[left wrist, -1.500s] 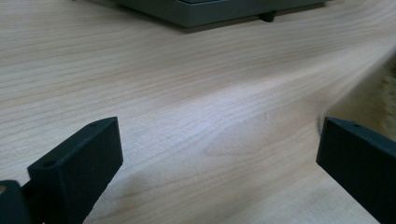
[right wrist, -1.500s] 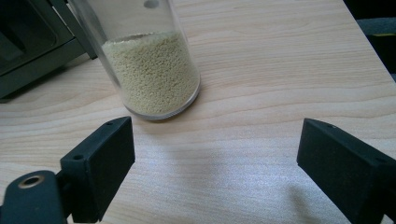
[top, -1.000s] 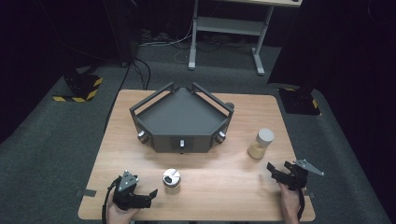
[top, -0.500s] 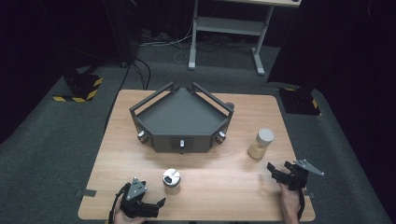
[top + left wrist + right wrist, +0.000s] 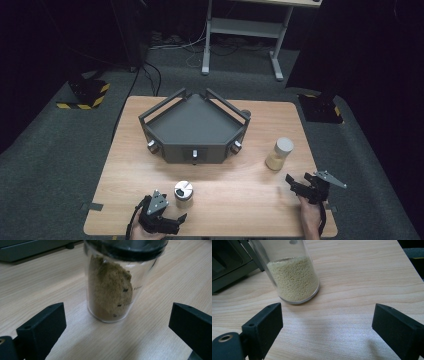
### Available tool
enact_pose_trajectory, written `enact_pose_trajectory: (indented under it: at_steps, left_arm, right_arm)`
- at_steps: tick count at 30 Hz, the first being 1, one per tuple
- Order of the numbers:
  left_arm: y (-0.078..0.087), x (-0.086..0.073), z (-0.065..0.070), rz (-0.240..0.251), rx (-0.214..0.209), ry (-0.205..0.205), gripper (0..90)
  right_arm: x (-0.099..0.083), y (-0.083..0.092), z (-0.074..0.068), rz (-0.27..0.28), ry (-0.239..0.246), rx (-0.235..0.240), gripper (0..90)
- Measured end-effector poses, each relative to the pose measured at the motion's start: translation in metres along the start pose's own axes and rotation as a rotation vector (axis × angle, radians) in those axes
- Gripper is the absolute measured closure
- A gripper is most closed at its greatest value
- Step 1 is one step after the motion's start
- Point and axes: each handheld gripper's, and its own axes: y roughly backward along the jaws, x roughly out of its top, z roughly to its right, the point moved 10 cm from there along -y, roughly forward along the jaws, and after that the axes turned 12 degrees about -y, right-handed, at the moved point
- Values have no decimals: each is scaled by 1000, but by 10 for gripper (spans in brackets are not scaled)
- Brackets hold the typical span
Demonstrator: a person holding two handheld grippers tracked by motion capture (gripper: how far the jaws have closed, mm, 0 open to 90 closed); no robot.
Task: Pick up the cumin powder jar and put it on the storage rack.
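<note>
Two clear glass jars: brown-powder jar [image 5: 183,194] lower centre, pale-grain jar [image 5: 280,154] right of centre. One dark grey angular metal tray [image 5: 194,125]. One light wooden counter [image 5: 240,200]. Two black grippers: left gripper [image 5: 172,221], right gripper [image 5: 291,182].

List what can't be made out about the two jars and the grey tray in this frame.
- Brown-powder jar: in the left gripper view the top edge cuts off its dark lid; small print on the glass is too blurred to read.
- Pale-grain jar: in the right gripper view the top edge cuts off its cap and upper part.
- Grey tray: in the high view the knobs on its front wall are too small to tell what they are.
</note>
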Motion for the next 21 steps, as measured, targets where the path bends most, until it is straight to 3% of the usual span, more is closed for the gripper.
enact_pose_trajectory:
  at_steps: [21]
  left_arm:
    - [-23, 22, -3, 9, -11, -27, 33]
  right_arm:
    - [0, 0, 0, -5, 2, 3, 88]
